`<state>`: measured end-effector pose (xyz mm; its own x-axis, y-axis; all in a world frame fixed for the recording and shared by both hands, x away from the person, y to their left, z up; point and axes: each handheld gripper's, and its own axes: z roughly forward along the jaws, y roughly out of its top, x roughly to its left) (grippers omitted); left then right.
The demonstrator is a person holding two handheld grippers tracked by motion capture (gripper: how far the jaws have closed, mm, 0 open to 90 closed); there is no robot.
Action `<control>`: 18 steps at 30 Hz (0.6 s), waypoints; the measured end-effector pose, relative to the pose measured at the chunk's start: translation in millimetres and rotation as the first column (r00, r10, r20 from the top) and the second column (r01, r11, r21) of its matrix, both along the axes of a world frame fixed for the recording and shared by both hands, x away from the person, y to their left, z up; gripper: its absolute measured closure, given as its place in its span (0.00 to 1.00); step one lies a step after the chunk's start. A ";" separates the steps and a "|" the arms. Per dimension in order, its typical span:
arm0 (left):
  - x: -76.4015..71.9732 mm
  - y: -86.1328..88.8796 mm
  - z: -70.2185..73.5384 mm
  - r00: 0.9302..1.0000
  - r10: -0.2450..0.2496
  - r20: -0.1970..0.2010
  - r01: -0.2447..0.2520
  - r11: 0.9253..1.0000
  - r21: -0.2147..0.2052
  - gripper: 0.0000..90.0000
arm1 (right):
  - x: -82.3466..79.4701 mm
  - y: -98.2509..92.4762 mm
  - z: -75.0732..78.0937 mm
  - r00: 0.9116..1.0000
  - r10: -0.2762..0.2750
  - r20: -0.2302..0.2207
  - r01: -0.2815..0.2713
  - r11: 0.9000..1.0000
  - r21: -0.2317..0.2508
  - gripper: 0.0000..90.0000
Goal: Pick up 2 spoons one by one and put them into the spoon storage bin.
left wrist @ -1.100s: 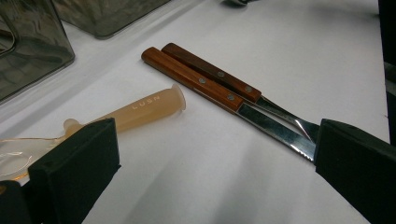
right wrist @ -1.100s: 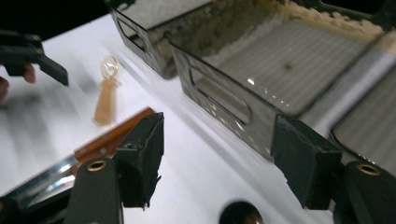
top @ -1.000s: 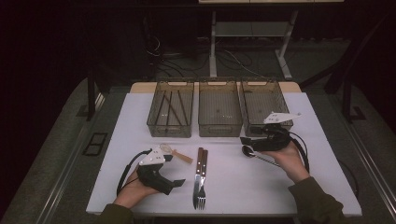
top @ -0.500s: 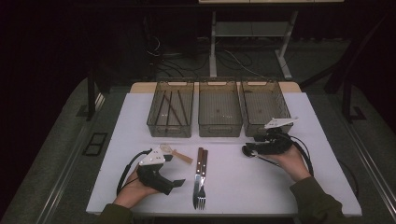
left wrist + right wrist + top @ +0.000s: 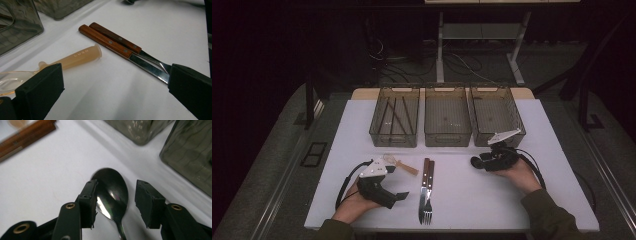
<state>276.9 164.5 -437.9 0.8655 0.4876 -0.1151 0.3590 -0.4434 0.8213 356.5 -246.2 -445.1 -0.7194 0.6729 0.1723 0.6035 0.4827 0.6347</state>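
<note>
A metal spoon (image 5: 112, 185) lies on the white table (image 5: 492, 200) in front of the right bin. My right gripper (image 5: 116, 195) hangs low over it with the spoon's bowl between the pads. Its jaws have just been closing: the left pad (image 5: 91, 197) is at the bowl's edge, and a gap remains at the right pad. The high view has this gripper (image 5: 476, 162) pointing left. My left gripper (image 5: 399, 196) rests at the front left, open and holding nothing; in its own view (image 5: 115, 82) a knife (image 5: 105, 41), a fork (image 5: 115, 37) and a clear plastic spoon (image 5: 75, 56) lie ahead.
Three clear grey bins stand in a row at the back of the table: left (image 5: 377, 135), middle (image 5: 447, 137), right (image 5: 517, 132). Dark sticks (image 5: 394, 112) lie in the left bin. The wood-handled knife and fork (image 5: 427, 185) lie side by side at the table's centre.
The right gripper has come down toward the table over the metal spoon, and its jaws have narrowed around the bowl. The left gripper has stayed where it was.
</note>
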 end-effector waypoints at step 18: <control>0.3 -3.7 -0.8 1.000 -0.015 -0.003 0.015 1.000 0.000 0.00 | -10.0 -1.0 -2.1 0.993 0.092 0.072 -0.089 0.995 -0.045 0.69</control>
